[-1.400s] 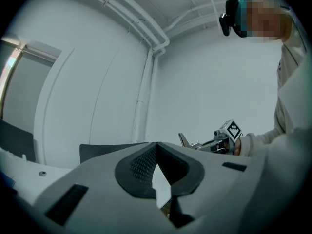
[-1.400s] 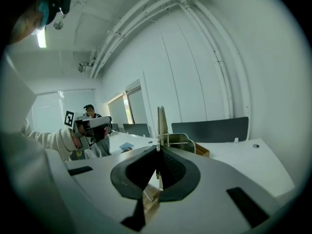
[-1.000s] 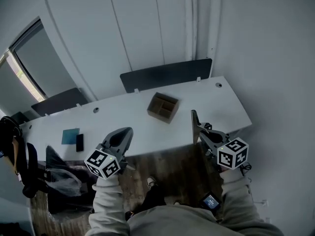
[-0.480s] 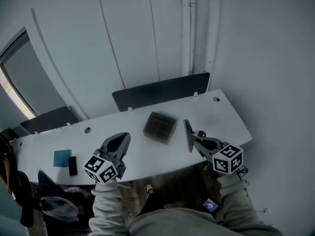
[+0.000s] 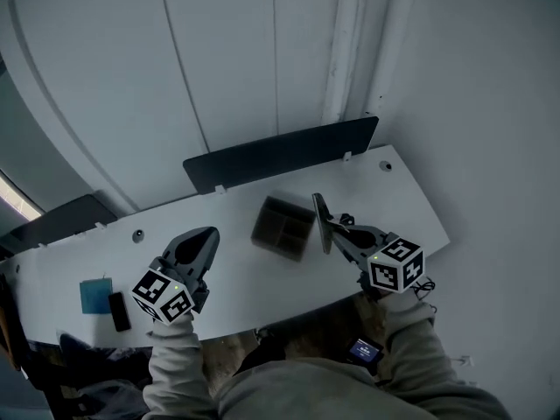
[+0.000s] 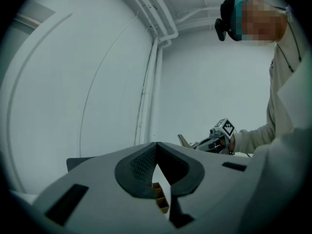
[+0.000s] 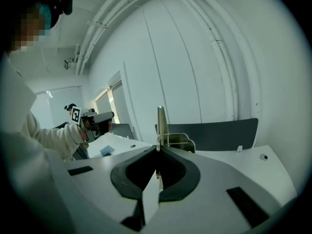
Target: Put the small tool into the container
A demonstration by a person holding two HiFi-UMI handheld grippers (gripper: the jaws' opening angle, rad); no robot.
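1. The right gripper (image 7: pixel 157 150) has its jaws pressed together on the small metal tool (image 7: pixel 160 123). The flat blade stands up edge-on from the tips, and a thin wire frame juts out just to its right.
2. In the head view the right gripper (image 5: pixel 335 234) hangs over the white table (image 5: pixel 236 274). The tool (image 5: pixel 320 220) points away from the person at the very front of the gripper.
3. The container (image 5: pixel 282 227), a brown box split into compartments, sits on the table just to the left of the blade. The picture is blurred there, so I cannot tell whether the tool is already over its rim. The box does not show in the right gripper view.
4. The left gripper (image 6: pixel 156 150) has its tips together with nothing between them. A strip of the container (image 6: pixel 161 199) shows through the slit below the tips, so it lies ahead of this gripper.
5. Further left in the head view, the left gripper (image 5: pixel 206 234) hovers above the table, well apart from the box.
6. Beyond both grippers, a dark partition panel (image 5: pixel 280 151) runs along the table's far edge.
7. Step in hand, as I judge it: carrying, with the tool held and not yet in the box.
8. The next move calls for a short shift left until the blade is over one compartment. Then lower it, and part the jaws only once the tool is inside the walls.
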